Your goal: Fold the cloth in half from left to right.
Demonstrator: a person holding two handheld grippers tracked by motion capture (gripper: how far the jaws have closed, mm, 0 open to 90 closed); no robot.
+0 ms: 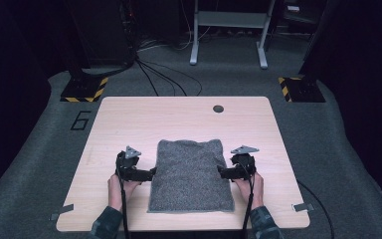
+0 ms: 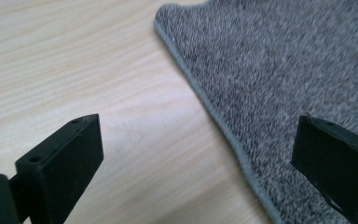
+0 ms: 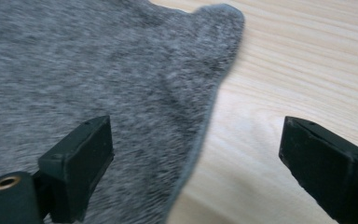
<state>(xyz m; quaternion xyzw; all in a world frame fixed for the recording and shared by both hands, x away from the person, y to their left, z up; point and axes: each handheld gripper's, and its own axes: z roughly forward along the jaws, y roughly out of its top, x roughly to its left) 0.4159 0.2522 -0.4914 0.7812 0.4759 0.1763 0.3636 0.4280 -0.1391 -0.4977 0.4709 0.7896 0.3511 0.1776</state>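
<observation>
Left gripper [image 1: 151, 173] gapes wide beside the grey cloth's [image 1: 191, 174] edge; right gripper [image 1: 221, 172] gapes too, opposite edge between its jaws, nothing gripped.

Dark digit "6" marked on the grey floor [image 1: 35, 129], left of the table [image 1: 129, 114]

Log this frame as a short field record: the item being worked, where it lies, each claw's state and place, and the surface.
item: grey cloth, folded into a rough rectangle, lying flat
surface: light wooden table
left claw: open, at the cloth's left edge, nothing between the jaws
right claw: open, at the cloth's right edge, nothing gripped
cloth edge, left gripper view: hem runs between the jaws, flat on the wood
cloth edge, right gripper view: edge lies between the jaws
hands: one behind each claw, at the table's near side
</observation>
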